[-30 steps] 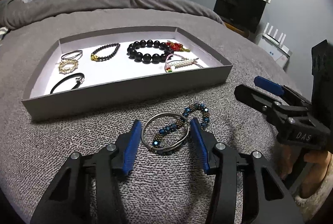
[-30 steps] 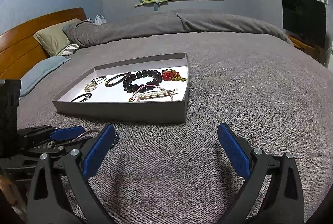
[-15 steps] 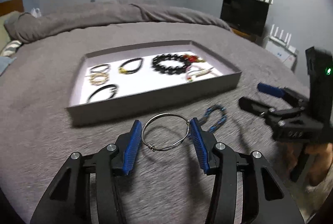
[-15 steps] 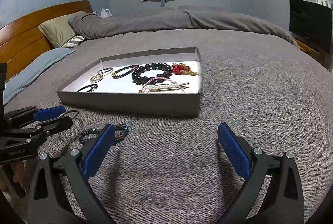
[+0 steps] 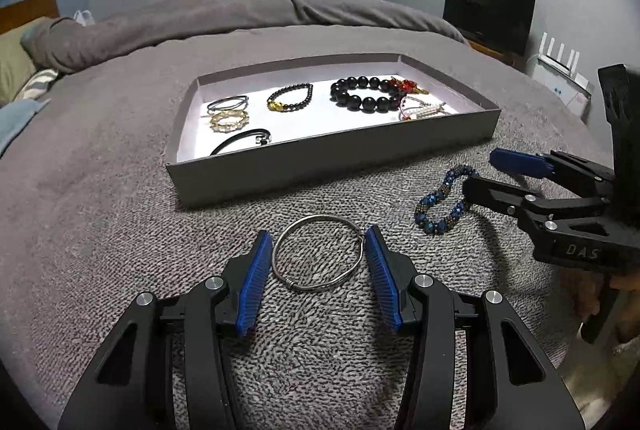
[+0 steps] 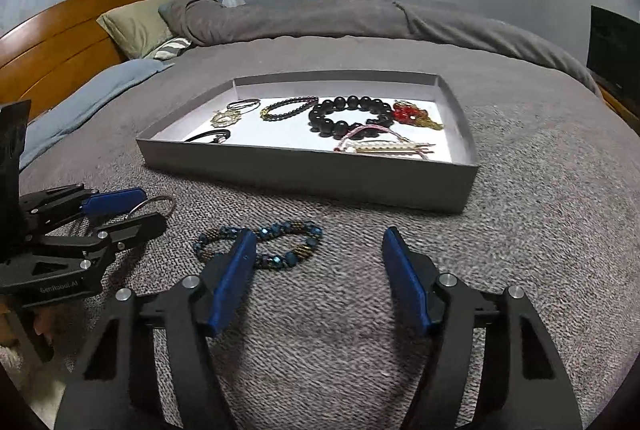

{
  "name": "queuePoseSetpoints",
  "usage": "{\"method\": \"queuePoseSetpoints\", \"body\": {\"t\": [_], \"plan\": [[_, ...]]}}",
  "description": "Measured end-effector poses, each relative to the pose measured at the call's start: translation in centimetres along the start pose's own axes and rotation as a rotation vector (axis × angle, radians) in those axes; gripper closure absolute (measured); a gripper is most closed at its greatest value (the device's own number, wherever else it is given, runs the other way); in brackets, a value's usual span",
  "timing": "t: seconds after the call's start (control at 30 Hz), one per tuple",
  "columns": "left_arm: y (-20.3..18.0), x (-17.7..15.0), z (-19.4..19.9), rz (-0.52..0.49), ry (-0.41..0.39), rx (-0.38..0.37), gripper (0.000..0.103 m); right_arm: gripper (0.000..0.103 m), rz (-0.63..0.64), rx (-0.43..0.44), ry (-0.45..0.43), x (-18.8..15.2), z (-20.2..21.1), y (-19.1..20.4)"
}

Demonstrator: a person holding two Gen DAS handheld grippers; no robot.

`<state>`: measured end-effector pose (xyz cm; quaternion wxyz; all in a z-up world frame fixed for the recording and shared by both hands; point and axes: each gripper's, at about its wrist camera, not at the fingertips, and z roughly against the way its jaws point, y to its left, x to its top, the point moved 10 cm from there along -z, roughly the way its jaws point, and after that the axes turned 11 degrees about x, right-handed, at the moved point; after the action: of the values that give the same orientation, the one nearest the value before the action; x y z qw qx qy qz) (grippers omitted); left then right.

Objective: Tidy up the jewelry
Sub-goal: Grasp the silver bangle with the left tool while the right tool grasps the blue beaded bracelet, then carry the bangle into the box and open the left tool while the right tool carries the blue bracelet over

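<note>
My left gripper (image 5: 319, 250) is shut on a silver ring bangle (image 5: 318, 256) and holds it above the grey bedspread, short of the grey tray (image 5: 320, 160). It also shows in the right wrist view (image 6: 132, 208) with the bangle (image 6: 162, 204). A blue beaded bracelet (image 5: 442, 204) lies on the bedspread to the right; in the right wrist view the bracelet (image 6: 280, 242) lies just ahead of my open, empty right gripper (image 6: 320, 250), near its left finger. The right gripper shows in the left wrist view (image 5: 486, 170). The tray holds several bracelets, including a large black bead one (image 5: 362, 96).
The tray (image 6: 312, 174) lies on a grey blanket on a bed. A rolled duvet (image 6: 340, 18), pillows (image 6: 140, 22) and a wooden headboard (image 6: 60, 42) lie behind. A television (image 5: 488, 12) and a router (image 5: 560, 62) stand at the right.
My left gripper lifted the silver bangle off the blue bracelet and pulled back and left from the tray. My right gripper moved closer to the blue bracelet and narrowed a little.
</note>
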<state>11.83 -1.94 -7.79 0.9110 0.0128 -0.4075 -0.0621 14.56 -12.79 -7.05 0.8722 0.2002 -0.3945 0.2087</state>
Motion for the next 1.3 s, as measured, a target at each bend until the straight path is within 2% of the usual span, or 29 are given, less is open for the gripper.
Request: {"method": "queuePoseSetpoints", "body": {"t": [0.03,0.1,0.2,0.33,0.43,0.47,0.53,0.57,0.73,0.87,0.97,1.03,1.1,1.3], "plan": [[0.0,0.0,0.0,0.001,0.002,-0.002,0.053,0.04,0.0,-0.003,0.005,0.0,-0.2,0.0],[0.0,-0.2,-0.1,0.001,0.007,-0.003,0.053,0.05,-0.013,0.008,0.022,0.0,-0.6,0.2],[0.0,-0.3,-0.3,0.0,0.012,-0.004,0.053,0.058,-0.018,0.014,0.041,-0.1,-1.1,0.3],[0.0,-0.3,-0.5,-0.007,0.014,-0.003,0.053,0.061,-0.059,0.04,0.075,-0.4,-1.7,0.2],[-0.1,-0.4,-0.6,-0.011,0.012,-0.003,0.053,0.076,-0.083,0.079,0.078,-0.3,-1.4,0.3],[-0.1,-0.4,-0.7,-0.012,0.013,-0.002,0.053,0.086,-0.082,0.08,0.077,-0.4,-1.3,0.4],[-0.1,-0.4,-0.7,-0.015,0.012,0.0,0.053,0.09,-0.075,0.088,0.079,-0.5,-1.3,0.6],[-0.2,-0.4,-0.7,-0.016,0.01,0.001,0.053,0.095,-0.073,0.089,0.075,-0.5,-1.2,0.7],[-0.1,-0.3,-0.5,-0.012,0.001,-0.004,0.053,0.096,-0.077,0.113,0.032,0.2,-0.3,0.8],[-0.6,0.6,1.1,-0.015,-0.059,-0.039,0.053,0.096,-0.049,0.124,-0.035,1.3,1.5,1.4],[-1.0,1.2,2.3,-0.039,-0.108,-0.027,0.053,0.096,-0.035,0.126,-0.078,2.3,2.7,1.6],[-1.2,1.6,3.0,-0.034,-0.119,-0.044,0.053,0.096,-0.018,0.126,-0.097,3.1,3.5,1.9],[-1.2,2.5,3.7,-0.029,-0.138,-0.059,0.053,0.096,0.002,0.117,-0.115,4.0,4.2,2.0],[0.6,6.6,3.5,-0.028,-0.174,-0.02,0.053,0.096,0.038,0.077,-0.195,8.5,6.1,1.4]]}}
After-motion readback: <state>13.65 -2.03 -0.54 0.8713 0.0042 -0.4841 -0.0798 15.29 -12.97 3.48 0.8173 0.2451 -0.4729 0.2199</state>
